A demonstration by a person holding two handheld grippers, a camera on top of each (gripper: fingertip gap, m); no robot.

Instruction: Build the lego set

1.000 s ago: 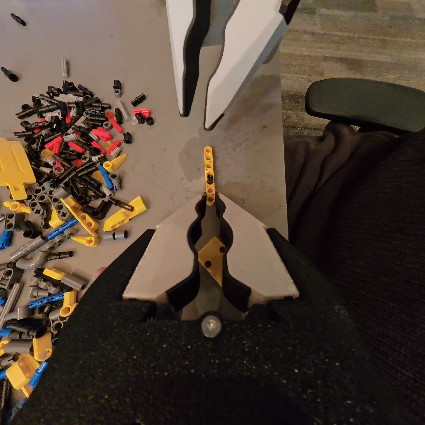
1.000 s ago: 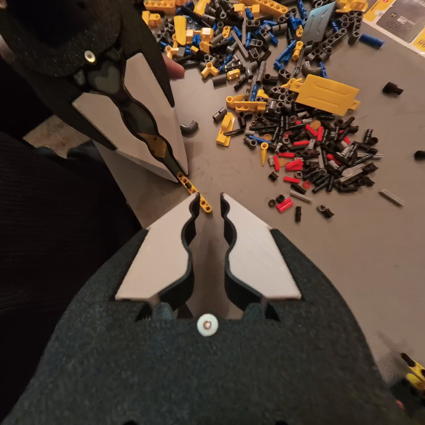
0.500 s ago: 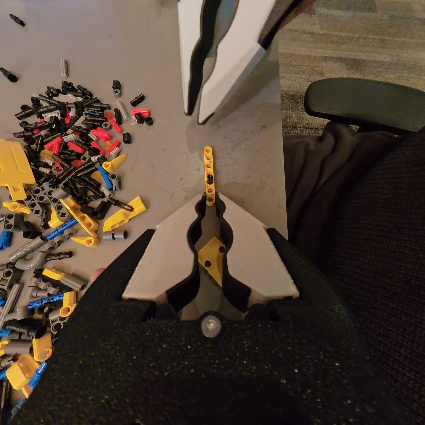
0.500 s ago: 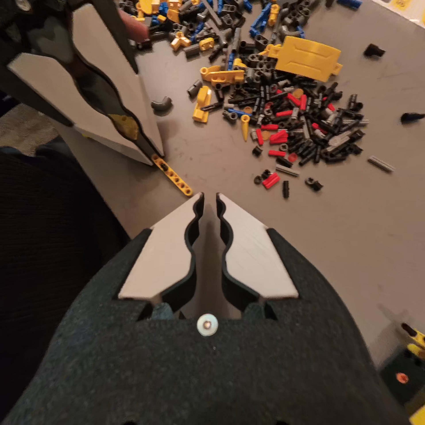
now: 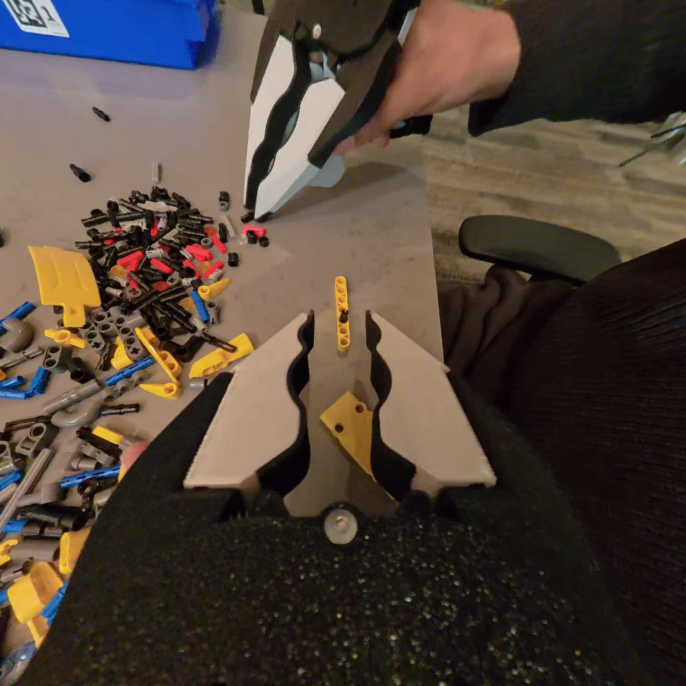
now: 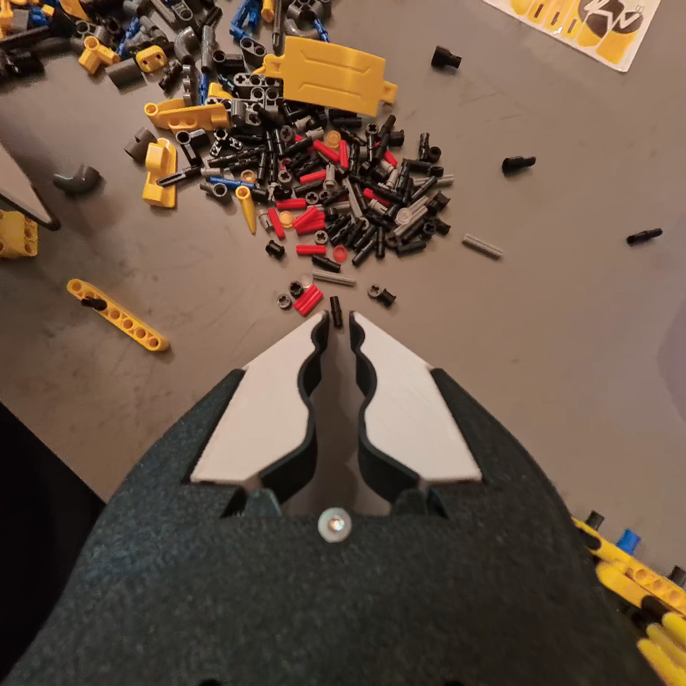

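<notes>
My left gripper (image 5: 339, 315) is open. A yellow beam (image 5: 341, 313) with a black pin (image 5: 344, 315) stuck in it lies flat on the grey table between its fingertips, untouched. A yellow angled piece (image 5: 349, 427) lies farther back between the jaws. My right gripper (image 6: 338, 315) is low at the near edge of the parts pile, its tips a narrow gap apart on either side of a small black pin (image 6: 336, 311) that lies on the table. The beam also shows in the right wrist view (image 6: 117, 315), to the left of that gripper.
A pile of black, red, grey, blue and yellow parts (image 6: 334, 178) covers the table, with a yellow panel (image 6: 330, 79) on it. A blue bin (image 5: 111, 29) stands at the back. The table edge (image 5: 434, 297) runs beside a chair armrest (image 5: 534, 245). A sticker sheet (image 6: 579, 26) lies far right. The tips of one gripper are about 15 centimeters away from the tips of the other.
My left gripper has opened and let go of the yellow beam, which now lies on the table. My right gripper has moved from the beam to the pile's edge and narrowed around a black pin.
</notes>
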